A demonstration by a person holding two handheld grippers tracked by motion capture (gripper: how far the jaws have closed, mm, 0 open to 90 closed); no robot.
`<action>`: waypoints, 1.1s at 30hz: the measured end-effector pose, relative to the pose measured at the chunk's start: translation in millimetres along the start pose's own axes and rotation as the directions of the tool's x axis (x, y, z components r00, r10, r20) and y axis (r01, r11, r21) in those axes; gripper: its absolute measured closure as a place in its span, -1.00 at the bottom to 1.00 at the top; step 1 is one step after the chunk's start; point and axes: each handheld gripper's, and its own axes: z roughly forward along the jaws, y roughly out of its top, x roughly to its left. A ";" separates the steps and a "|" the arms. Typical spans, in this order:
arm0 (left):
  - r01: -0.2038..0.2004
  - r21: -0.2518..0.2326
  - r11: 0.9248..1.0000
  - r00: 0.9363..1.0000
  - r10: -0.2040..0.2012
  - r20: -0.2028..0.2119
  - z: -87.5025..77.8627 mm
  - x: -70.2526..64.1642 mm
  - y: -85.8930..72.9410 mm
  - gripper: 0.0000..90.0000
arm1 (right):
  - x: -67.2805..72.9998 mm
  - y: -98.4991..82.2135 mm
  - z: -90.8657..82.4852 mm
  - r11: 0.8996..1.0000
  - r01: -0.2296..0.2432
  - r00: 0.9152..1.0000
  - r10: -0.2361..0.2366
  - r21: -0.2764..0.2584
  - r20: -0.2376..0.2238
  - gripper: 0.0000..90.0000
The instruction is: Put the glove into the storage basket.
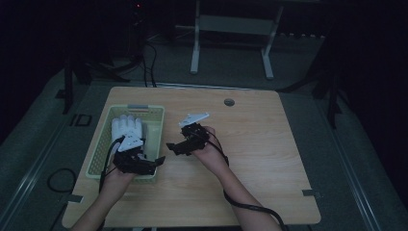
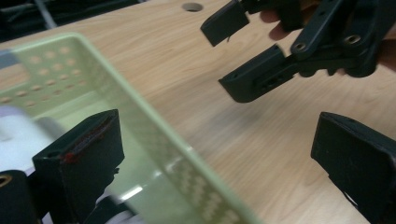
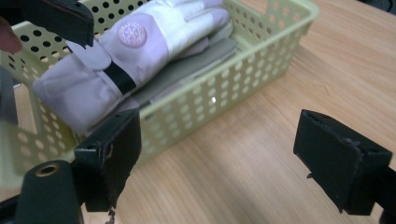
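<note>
Dim lab or recording room: lone wooden bench (image 1: 250,144) with cable hole (image 1: 229,102), grey carpet floor (image 1: 308,62), loose cables (image 1: 149,62), white metal frame (image 1: 231,29) beyond far edge.

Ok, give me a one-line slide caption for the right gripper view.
Open right gripper faces a pale green basket holding white gloves on the wooden table.
</note>
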 end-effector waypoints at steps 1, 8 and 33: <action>0.000 -0.018 1.000 0.999 0.001 0.039 3.0 -6.8 1.5 -0.94 | -1.1 -2.6 -2.3 1.000 -0.008 1.000 0.008 0.004 -0.001 -0.67; -0.028 -0.033 0.999 0.995 0.031 0.099 15.3 -33.8 4.6 -0.94 | -10.1 -25.0 -20.3 1.000 -0.013 1.000 0.013 -0.006 0.012 -0.67; -0.101 0.019 0.995 0.966 0.093 0.240 55.3 -83.7 -22.2 -0.94 | -29.6 -91.9 -27.0 0.999 -0.036 0.999 0.035 0.033 0.033 -0.67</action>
